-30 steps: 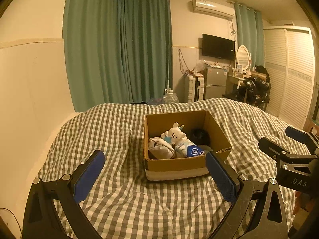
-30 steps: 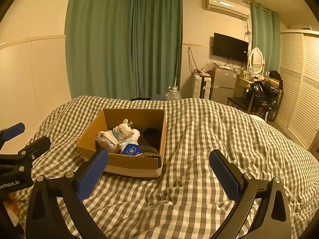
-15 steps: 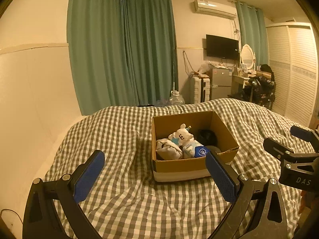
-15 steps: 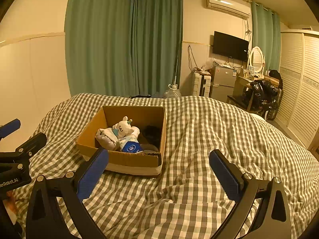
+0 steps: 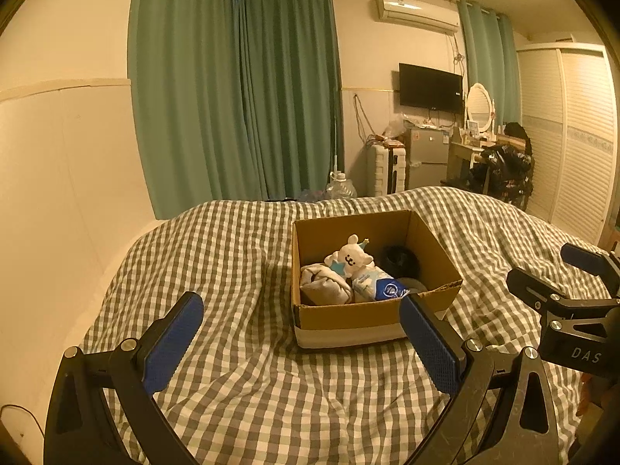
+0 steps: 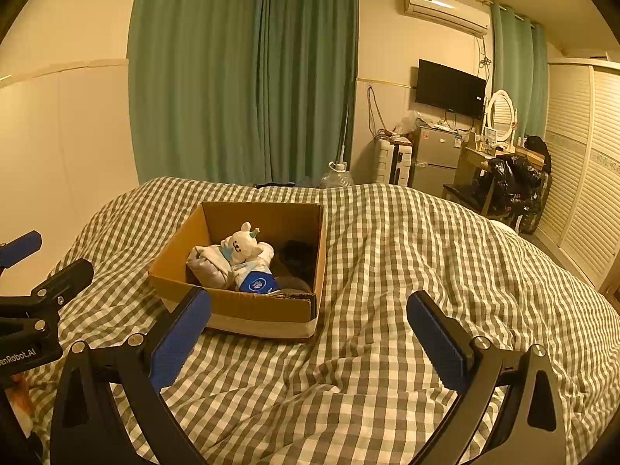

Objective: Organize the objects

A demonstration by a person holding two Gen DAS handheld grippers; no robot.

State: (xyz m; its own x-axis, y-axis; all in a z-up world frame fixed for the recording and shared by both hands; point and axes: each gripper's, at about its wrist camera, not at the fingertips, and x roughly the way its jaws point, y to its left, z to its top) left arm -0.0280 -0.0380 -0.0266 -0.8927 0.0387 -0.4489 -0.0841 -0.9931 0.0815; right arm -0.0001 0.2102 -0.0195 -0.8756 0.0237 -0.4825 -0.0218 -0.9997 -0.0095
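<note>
Left tongs (image 5: 300, 339): spread wide, holding nothing, above checked bed (image 5: 240, 255).
Right tongs (image 6: 308, 333): spread wide, holding nothing.
Open brown cardboard box (image 5: 348, 316): on bed, opening upward.
White plush toy (image 5: 350, 257): inside box, facing tongs.

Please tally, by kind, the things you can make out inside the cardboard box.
White plush toy: 1
Rolled pale cloth: 1
Blue-and-white packet: 1
Dark items, unclear what: 2
Total in the cardboard box: 5

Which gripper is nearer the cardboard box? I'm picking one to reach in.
Left. The left gripper faces the cardboard box head-on; the right gripper sits off to its right.
</note>
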